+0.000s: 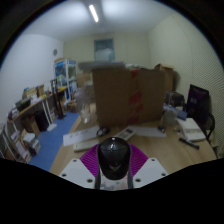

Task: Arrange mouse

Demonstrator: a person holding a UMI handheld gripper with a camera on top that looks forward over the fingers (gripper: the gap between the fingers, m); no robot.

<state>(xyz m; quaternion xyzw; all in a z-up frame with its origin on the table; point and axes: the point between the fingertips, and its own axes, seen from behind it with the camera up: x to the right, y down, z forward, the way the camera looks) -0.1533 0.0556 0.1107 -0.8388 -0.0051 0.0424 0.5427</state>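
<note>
Gripper view shows the mouse (pixel 113 155) between the 2 fingers of the gripper (pixel 113 170), raised above the wooden desk (pixel 150 155). I read both purple pads (pixel 91 160) as pressing its flanks, so the tool is pinching the mouse. Only the dark, rounded top of the mouse is visible; its underside and rear are hidden by the fingers.

Ahead of the fingers, I see open desk surface up to the large cardboard boxes (pixel 125 92), which block the middle of the room. To the right, a dark monitor (pixel 198 102) and small items near it are hard to make out. To the left, past the desk edge, cluttered shelves (pixel 35 108) stand beside blue floor (pixel 50 148).
</note>
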